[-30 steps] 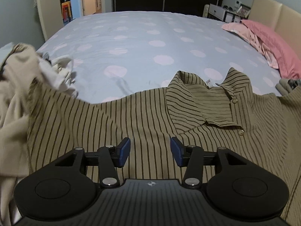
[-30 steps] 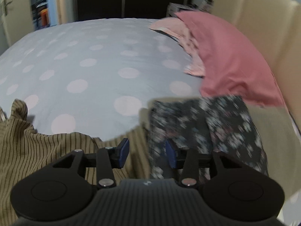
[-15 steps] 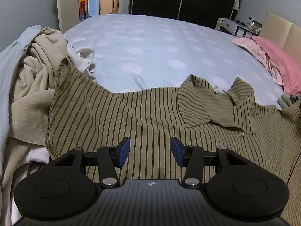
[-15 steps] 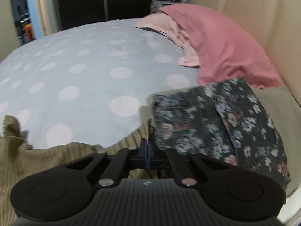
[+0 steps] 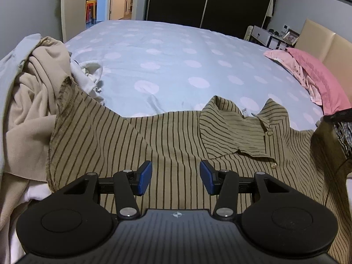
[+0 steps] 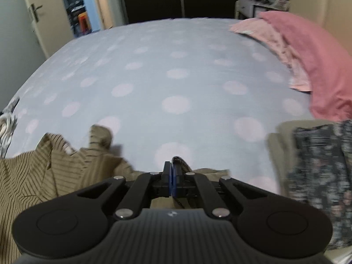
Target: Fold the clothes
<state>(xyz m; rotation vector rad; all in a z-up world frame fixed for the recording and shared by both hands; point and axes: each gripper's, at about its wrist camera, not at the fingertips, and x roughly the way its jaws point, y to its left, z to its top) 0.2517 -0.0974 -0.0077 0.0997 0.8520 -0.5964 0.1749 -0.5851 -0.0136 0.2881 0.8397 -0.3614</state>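
An olive shirt with dark stripes (image 5: pixel 167 136) lies spread on the bed, collar towards the far side. My left gripper (image 5: pixel 175 177) is open and empty, just above the shirt's chest. My right gripper (image 6: pixel 173 181) is shut on the shirt's right edge (image 6: pixel 182 165) and holds it lifted; the rest of the shirt (image 6: pixel 55 165) trails to the left. The right part of the shirt rises at the edge of the left wrist view (image 5: pixel 323 145).
A pile of beige and white clothes (image 5: pixel 33 101) lies at the left. A dark floral garment (image 6: pixel 319 171) lies folded at the right. Pink pillows (image 6: pixel 308 55) sit by the headboard. The dotted blue bedsheet (image 5: pixel 176 66) stretches beyond.
My right gripper shut on the shirt's right edge and has lifted it leftwards, away from the floral garment. My left gripper drew back a little and stayed open.
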